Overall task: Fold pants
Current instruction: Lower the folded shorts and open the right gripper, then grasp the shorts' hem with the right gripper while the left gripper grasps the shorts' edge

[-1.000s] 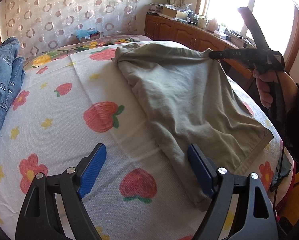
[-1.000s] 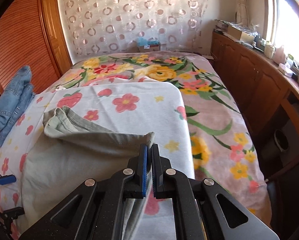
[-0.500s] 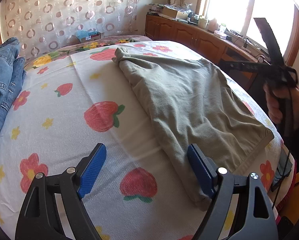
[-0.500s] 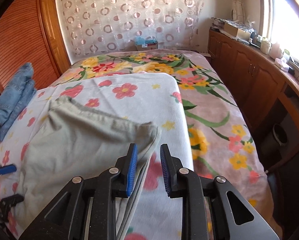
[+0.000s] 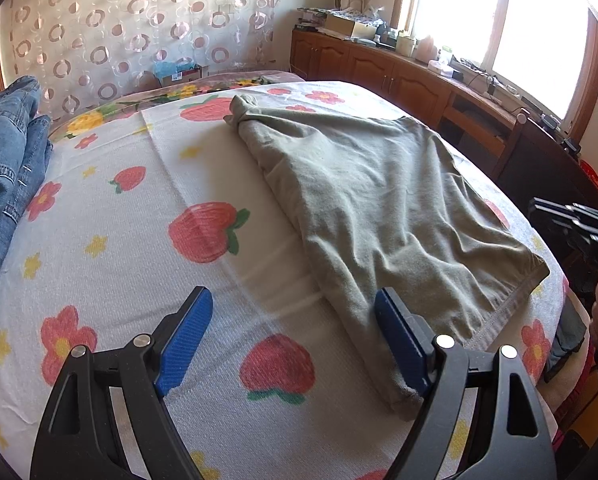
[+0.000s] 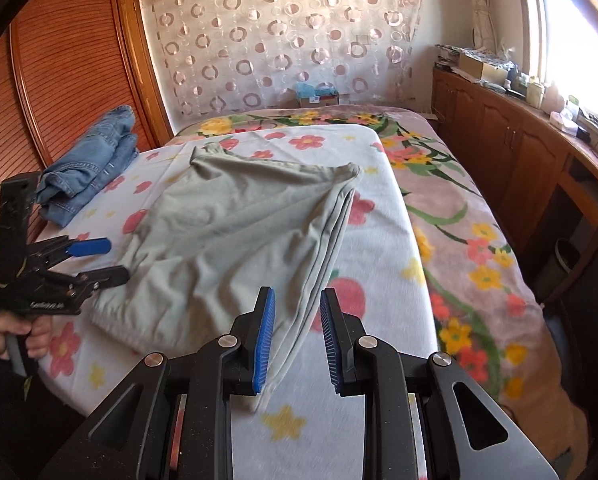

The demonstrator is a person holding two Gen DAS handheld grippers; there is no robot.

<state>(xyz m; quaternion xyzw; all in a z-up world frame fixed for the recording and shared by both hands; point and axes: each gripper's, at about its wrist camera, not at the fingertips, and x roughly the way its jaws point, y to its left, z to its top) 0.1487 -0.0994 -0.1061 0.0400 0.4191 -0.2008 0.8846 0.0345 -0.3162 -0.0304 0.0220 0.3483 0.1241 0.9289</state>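
Since a second ago, I am seeing the olive pants (image 5: 379, 208) lying flat on the bed (image 5: 147, 248), folded over, where their far corner was pinched and lifted; that fold is looking done, so I am judging another fold is next. Pulling back toward the bed's edge, my right gripper (image 6: 297, 336) is standing narrowly parted with the fabric's edge between the jaws, unpressed. My left gripper (image 5: 295, 340) is hovering wide and empty by the near corner. Denim jeans (image 6: 89, 164) are lying aside. I am unable to see the layers underneath.
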